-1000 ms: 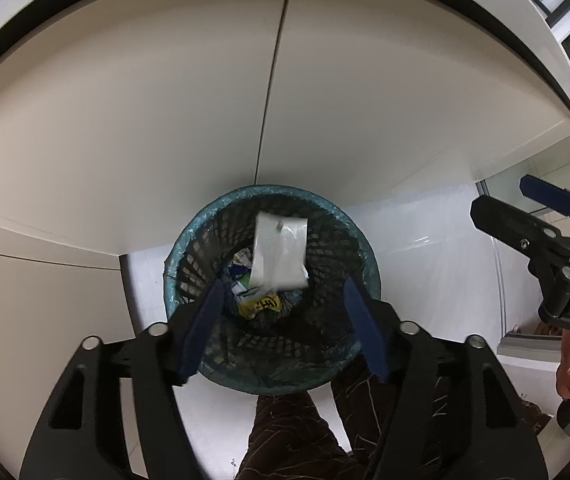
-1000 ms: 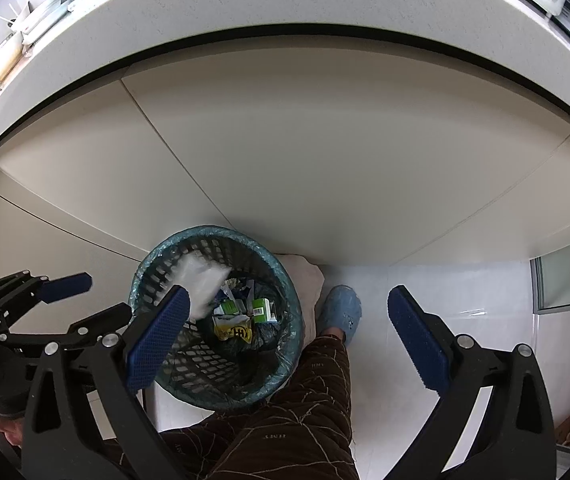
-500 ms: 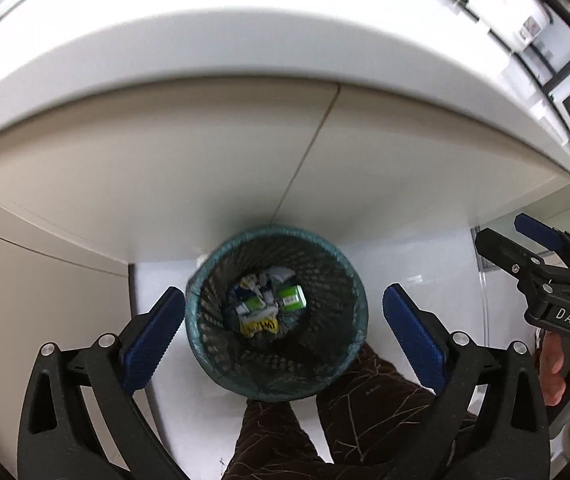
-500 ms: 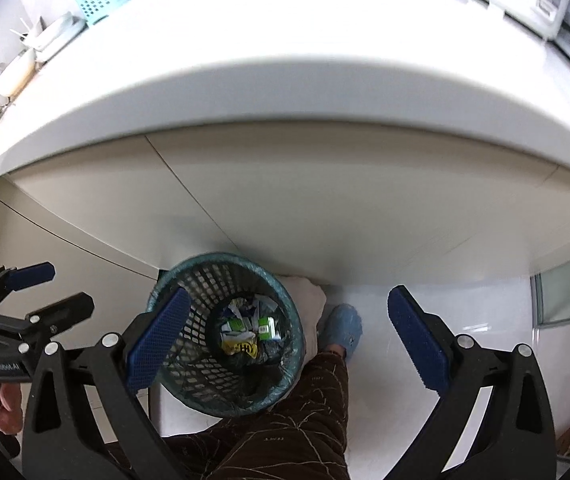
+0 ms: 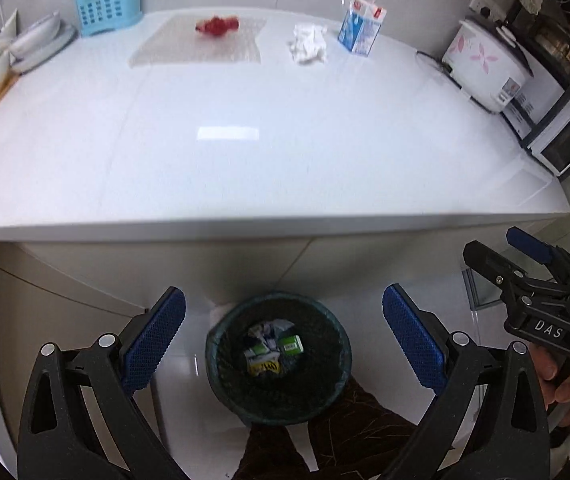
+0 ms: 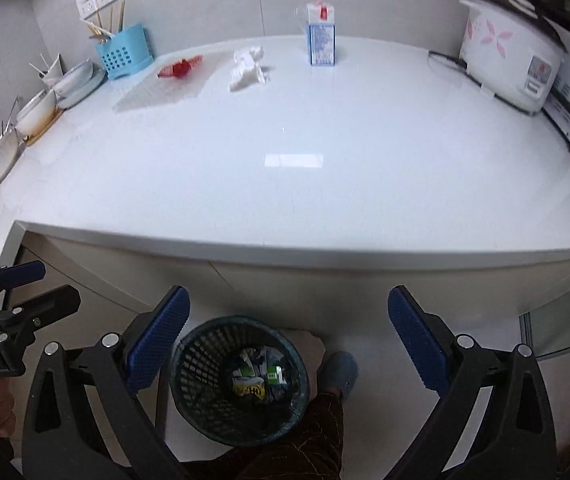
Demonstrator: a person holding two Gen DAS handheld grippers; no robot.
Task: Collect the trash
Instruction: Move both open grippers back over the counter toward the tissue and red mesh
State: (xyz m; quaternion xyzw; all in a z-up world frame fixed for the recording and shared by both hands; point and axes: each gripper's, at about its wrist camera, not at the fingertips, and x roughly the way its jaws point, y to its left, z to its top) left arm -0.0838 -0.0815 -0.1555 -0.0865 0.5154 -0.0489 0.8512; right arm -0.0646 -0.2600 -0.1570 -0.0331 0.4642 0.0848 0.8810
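**Grippers empty, counter back in view**

Your left gripper [image 5: 283, 336] and right gripper [image 6: 288, 340] both gape wide, holding nothing. A second ago white paper was dropping into the bin [image 5: 279, 360]; now it's gone in. Up on the counter [image 5: 245, 140] wait crumpled tissue [image 5: 309, 44], red wrapper [image 5: 217, 25], and carton [image 5: 361, 26].

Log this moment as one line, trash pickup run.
left hand-held gripper: open, empty | right hand-held gripper: open, empty | bin: on floor, holds wrappers | countertop: crumpled tissue, carton, red scrap left
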